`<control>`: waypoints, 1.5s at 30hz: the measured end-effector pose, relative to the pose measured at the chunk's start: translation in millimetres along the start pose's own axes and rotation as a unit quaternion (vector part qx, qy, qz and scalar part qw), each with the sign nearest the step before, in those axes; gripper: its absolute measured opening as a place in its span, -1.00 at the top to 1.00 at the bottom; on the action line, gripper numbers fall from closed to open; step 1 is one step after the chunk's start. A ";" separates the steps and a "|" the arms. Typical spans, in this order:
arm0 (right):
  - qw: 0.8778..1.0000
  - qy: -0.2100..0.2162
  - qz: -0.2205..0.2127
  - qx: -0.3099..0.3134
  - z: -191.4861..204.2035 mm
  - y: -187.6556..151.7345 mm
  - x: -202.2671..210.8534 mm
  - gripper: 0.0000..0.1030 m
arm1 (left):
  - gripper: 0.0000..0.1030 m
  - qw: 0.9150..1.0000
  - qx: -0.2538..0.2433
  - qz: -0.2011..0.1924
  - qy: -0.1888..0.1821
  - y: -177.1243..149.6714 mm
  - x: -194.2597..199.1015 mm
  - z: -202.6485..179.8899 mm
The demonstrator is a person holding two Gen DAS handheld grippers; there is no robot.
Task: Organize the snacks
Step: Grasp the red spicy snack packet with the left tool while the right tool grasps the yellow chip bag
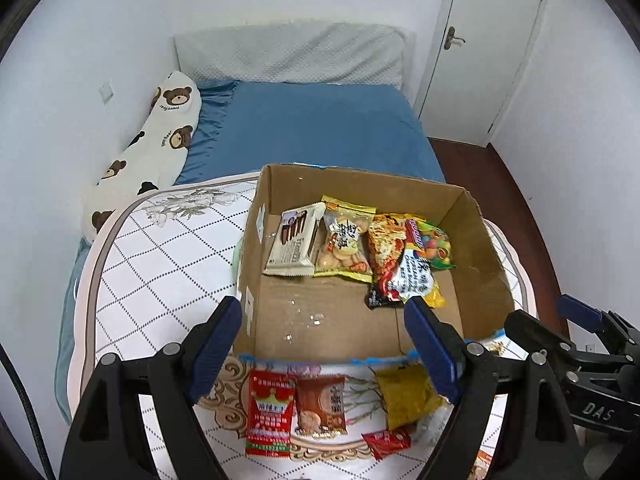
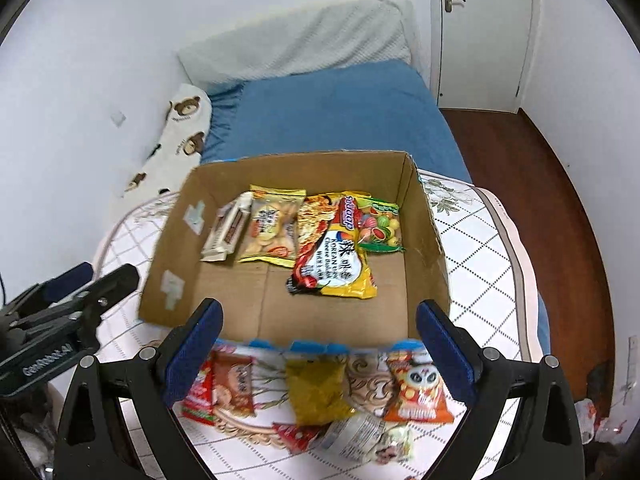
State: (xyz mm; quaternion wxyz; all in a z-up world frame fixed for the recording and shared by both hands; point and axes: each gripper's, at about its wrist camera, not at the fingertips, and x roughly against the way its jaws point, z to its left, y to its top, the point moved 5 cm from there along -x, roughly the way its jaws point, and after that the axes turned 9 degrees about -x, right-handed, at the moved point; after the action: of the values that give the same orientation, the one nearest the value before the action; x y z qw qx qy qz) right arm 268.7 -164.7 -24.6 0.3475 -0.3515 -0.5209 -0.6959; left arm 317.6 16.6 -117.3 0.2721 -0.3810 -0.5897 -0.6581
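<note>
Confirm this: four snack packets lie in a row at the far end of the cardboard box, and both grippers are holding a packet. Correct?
Not quite. The four packets do lie at the far end of the cardboard box, but both wrist views show the left gripper and right gripper open, nothing between their fingers.

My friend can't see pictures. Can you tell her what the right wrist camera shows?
An open cardboard box sits on a quilted bed, with four snack packs lined up inside. More snacks lie in front of it, between the open right gripper fingers, which hold nothing.
</note>
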 end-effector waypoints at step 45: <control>0.964 0.018 0.264 -0.006 -3.7 -199.7 -169.1 -0.15 | 0.09 0.960 0.096 0.264 -0.007 -250.6 -126.5 71.3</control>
State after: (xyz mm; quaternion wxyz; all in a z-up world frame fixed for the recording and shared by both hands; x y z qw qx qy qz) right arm 185.0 -105.3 -265.4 0.5264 -0.4659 -0.3988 -0.5889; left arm 199.2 114.3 -362.8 0.4671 -0.5003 -0.5302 -0.5004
